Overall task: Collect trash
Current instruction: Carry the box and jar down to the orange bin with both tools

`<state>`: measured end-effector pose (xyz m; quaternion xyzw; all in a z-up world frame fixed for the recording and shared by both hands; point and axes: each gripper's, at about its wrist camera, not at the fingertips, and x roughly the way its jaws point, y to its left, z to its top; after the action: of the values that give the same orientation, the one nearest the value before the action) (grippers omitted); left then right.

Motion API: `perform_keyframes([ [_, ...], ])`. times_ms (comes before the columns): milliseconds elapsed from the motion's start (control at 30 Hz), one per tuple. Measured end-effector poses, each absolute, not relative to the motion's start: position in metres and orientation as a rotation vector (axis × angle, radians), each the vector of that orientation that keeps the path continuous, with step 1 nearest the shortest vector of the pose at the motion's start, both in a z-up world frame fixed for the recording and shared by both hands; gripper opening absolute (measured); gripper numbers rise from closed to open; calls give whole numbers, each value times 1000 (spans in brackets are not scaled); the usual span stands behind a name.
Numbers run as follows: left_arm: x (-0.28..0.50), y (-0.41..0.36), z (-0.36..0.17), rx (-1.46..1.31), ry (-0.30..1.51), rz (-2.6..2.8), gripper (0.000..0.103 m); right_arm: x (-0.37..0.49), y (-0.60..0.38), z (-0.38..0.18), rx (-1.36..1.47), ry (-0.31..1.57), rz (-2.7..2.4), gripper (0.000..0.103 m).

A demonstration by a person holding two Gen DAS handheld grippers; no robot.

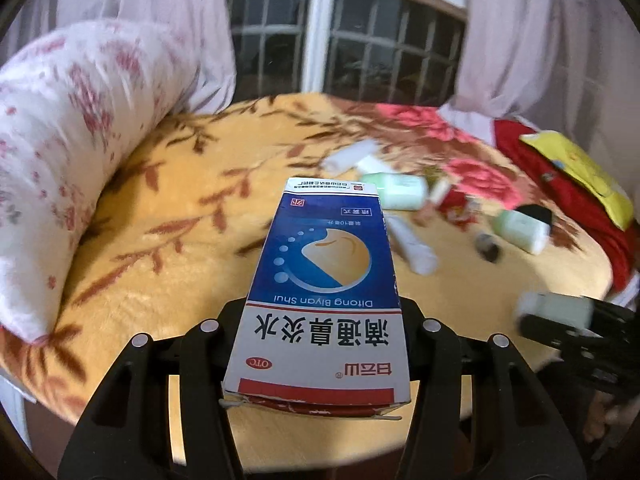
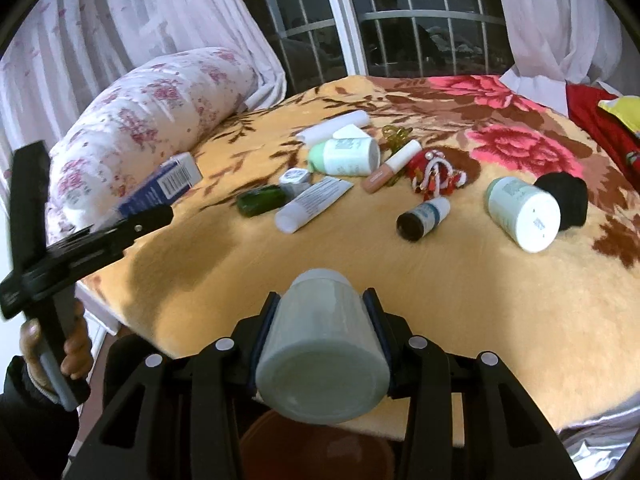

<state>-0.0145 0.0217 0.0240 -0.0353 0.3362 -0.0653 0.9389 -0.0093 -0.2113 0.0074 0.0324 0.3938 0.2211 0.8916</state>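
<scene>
Left gripper (image 1: pixel 320 332) clamps the nasal-spray carton (image 1: pixel 320 280) by its near end and right gripper (image 2: pixel 322 336) clamps a pale green jar (image 2: pixel 322 344), both above the bed's (image 2: pixel 400 272) near edge; the cantilevered carton risks slipping, the jar rolling out.

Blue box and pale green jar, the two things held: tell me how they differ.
The blue box is a flat-sided printed carton; the pale green jar is round and plain. The box sits in the left tongs, the jar in the right tongs. The box's near flap gapes; the jar looks closed. Both are clamped and held above the blanket.
</scene>
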Motion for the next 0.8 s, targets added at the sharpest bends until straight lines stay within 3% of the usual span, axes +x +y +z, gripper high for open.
perform_keyframes([
  [333,-84,-5,23,-68,702,-164,51,-68,-224,15,58,786,461,42],
  [800,-121,-53,-77,29,973,-200,51,-131,-227,-54,10,988,449,42],
])
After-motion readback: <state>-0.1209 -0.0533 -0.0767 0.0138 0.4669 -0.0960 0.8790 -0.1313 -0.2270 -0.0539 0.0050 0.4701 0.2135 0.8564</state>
